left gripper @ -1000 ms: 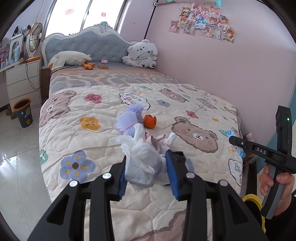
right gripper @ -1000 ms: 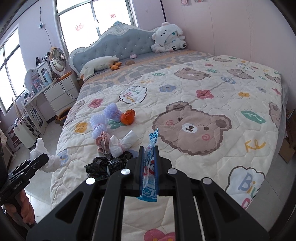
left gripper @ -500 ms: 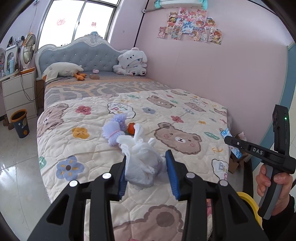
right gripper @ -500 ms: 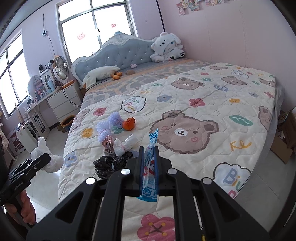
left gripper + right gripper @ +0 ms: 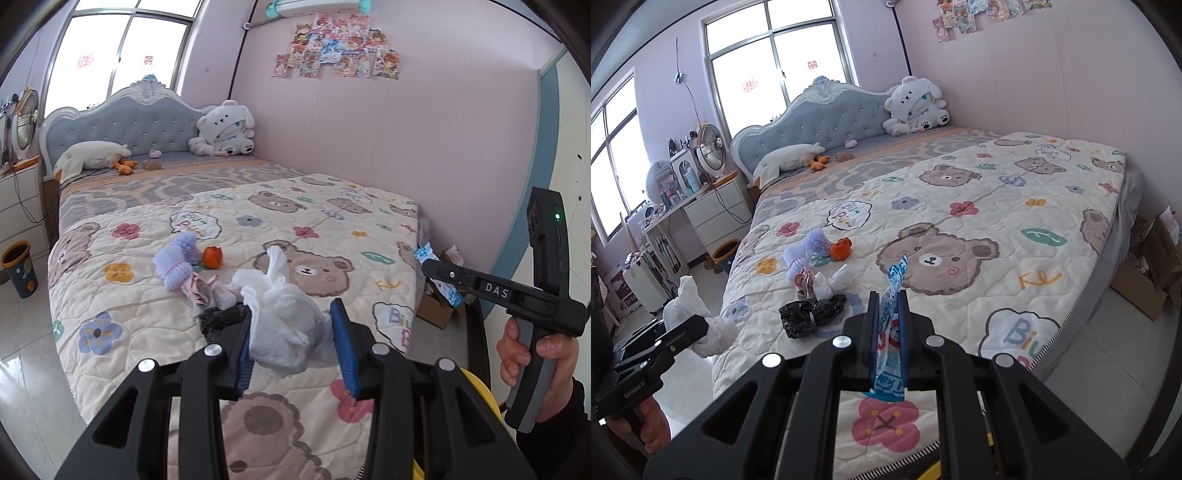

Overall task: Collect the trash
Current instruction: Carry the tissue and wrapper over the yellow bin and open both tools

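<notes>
Bedroom seen from the foot of a bed [image 5: 369,229] under a bear-print quilt. Left gripper [image 5: 293,343] pinching a crumpled white plastic bag [image 5: 284,325] between blue pads, held above the quilt's near edge. Right gripper [image 5: 887,321] pressed tight on a blue-and-white wrapper [image 5: 890,332], its twisted top poking up past the fingertips, print too small to read. Farther up the quilt: a black bag wad [image 5: 810,314], half hidden behind the left gripper in that gripper's view; a pink-and-white bundle [image 5: 816,282]; a lilac mesh puff [image 5: 805,251]; an orange scrap [image 5: 840,248], hard to identify. Small bin [image 5: 18,267] on the floor beside the bed. Cardboard box [image 5: 1145,273] at the far side, cut off by the lens rim.
</notes>
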